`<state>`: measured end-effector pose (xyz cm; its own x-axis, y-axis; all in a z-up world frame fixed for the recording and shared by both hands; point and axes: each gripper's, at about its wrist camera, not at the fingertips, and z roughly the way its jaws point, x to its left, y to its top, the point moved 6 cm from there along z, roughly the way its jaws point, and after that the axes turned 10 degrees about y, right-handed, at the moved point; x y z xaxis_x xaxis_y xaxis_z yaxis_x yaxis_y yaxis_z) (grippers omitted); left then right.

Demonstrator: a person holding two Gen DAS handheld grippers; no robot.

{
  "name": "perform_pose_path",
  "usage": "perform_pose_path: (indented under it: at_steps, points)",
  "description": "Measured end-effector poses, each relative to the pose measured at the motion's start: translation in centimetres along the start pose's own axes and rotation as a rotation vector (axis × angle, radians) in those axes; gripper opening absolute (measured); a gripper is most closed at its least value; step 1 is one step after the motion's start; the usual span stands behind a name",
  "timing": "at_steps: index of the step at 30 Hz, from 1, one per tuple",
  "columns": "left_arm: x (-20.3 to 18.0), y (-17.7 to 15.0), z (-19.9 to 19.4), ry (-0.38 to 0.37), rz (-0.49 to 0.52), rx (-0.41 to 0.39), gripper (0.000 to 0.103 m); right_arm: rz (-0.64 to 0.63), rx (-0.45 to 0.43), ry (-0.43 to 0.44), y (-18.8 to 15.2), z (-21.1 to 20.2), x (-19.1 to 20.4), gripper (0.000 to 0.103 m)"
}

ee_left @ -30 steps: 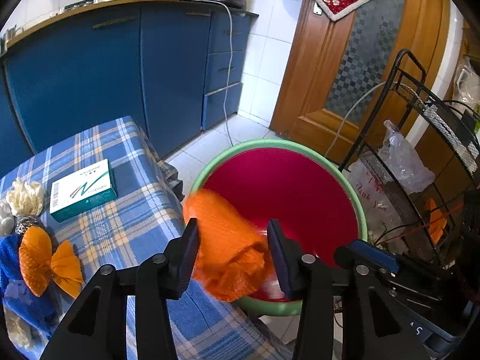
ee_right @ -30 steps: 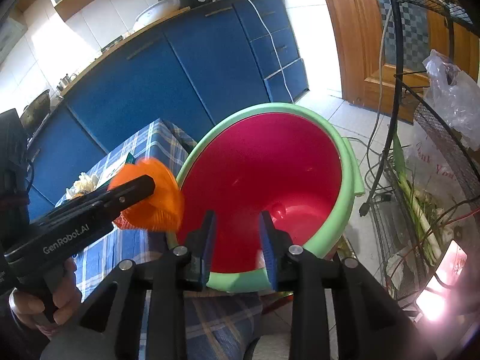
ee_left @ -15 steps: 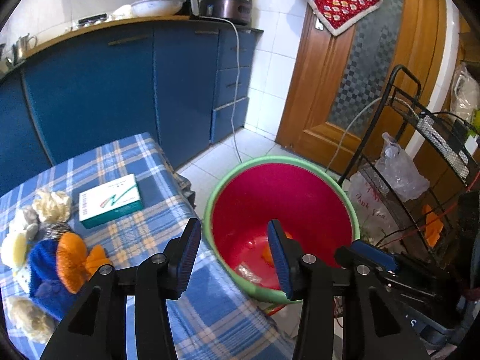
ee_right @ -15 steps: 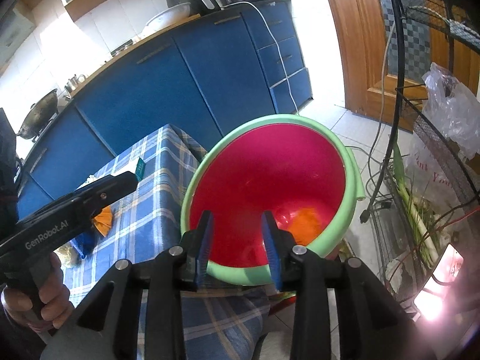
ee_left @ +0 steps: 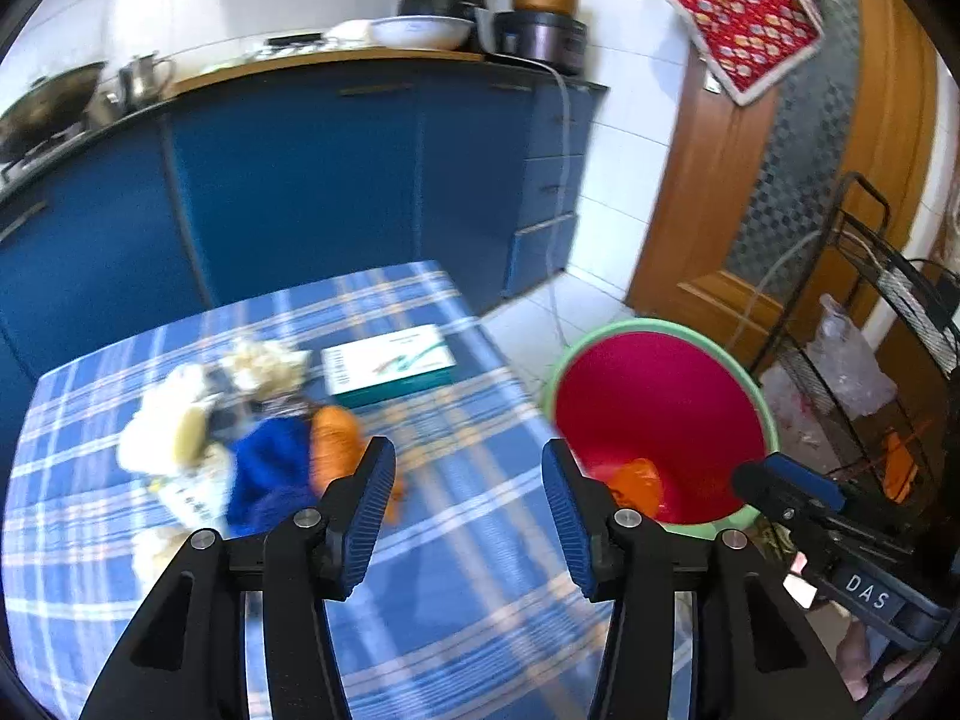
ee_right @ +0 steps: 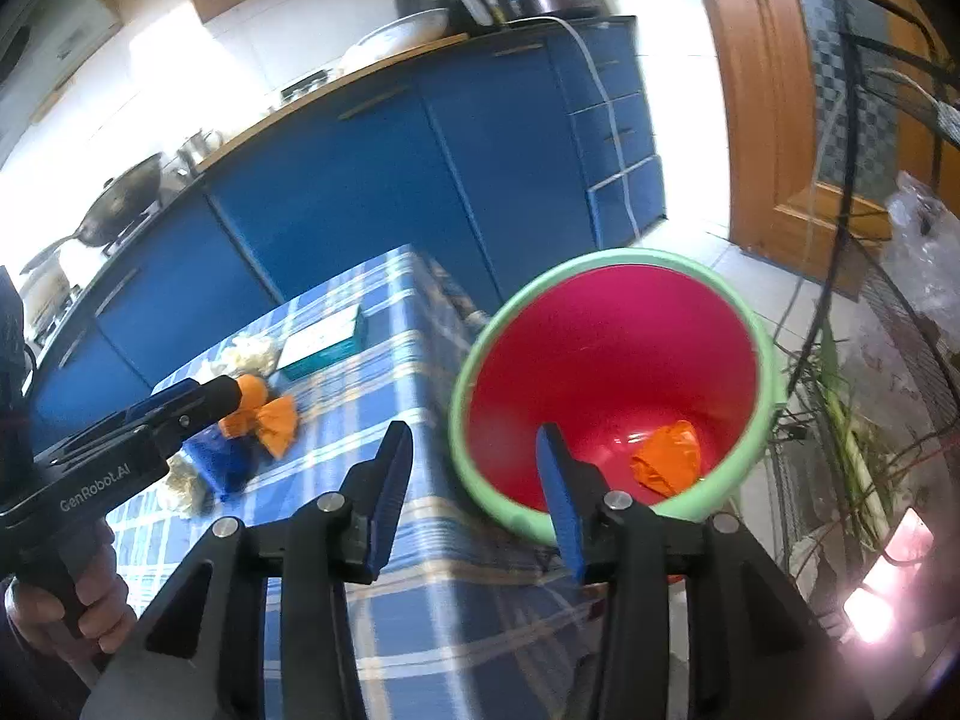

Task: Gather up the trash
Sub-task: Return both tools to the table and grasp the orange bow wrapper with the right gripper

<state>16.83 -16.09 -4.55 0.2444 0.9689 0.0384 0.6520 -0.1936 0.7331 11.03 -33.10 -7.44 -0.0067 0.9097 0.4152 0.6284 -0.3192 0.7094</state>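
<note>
Red inside and pale green at the rim, a round plastic bucket (ee_right: 609, 360) stands on the tiled floor just beside the corner of a table under a blue checked cloth (ee_left: 456, 600); at the bottom of the bucket lies a crumpled orange plastic wrapper (ee_right: 666, 459), apart from both tools. The left gripper (ee_left: 468, 510) hangs over the cloth with nothing between its blue-padded fingers (ee_left: 369, 507); its jaws stand partly apart and have just been opening. The right gripper (ee_right: 474, 492) hovers at the table's corner, one finger over the cloth and the other over the bucket's near rim; its jaws too are partly apart, empty, and have just been opening. On the cloth, well away from the bucket, sits a heap of rubbish: an orange twisted wrapper (ee_left: 336, 438) touching a blue crumpled bag (ee_left: 273, 468), with pale yellow and white crumpled paper (ee_left: 168, 426) beside them; blur hides finer detail. Just behind the heap lies a flat white and green cardboard box (ee_left: 390, 363). A hand (ee_right: 78, 606) grips the left tool's handle at the edge of the right wrist view. Blue kitchen cabinets (ee_left: 312, 180) run along the wall behind the table.
</note>
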Motion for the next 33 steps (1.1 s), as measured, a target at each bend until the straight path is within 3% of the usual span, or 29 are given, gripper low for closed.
perform_pose_path:
  at_steps: [9,17,26,33]
  points:
    - [7.8,-1.7,-1.1,0.131,-0.098,0.004,0.058,-0.058,0.043,0.048,-0.4,2.2,4.4,0.052]
    - [12.7,-3.8,0.0,0.202,-0.180,0.053,0.058,-0.086,0.074,0.075,-0.8,4.1,7.5,0.054]
    - [14.4,-5.8,2.0,0.209,-0.224,0.114,0.059,-0.104,0.123,0.123,-0.6,7.2,10.6,0.057]
    - [14.4,-6.2,2.4,0.171,-0.237,0.107,0.062,-0.094,0.175,0.167,-0.3,10.5,13.1,0.057]
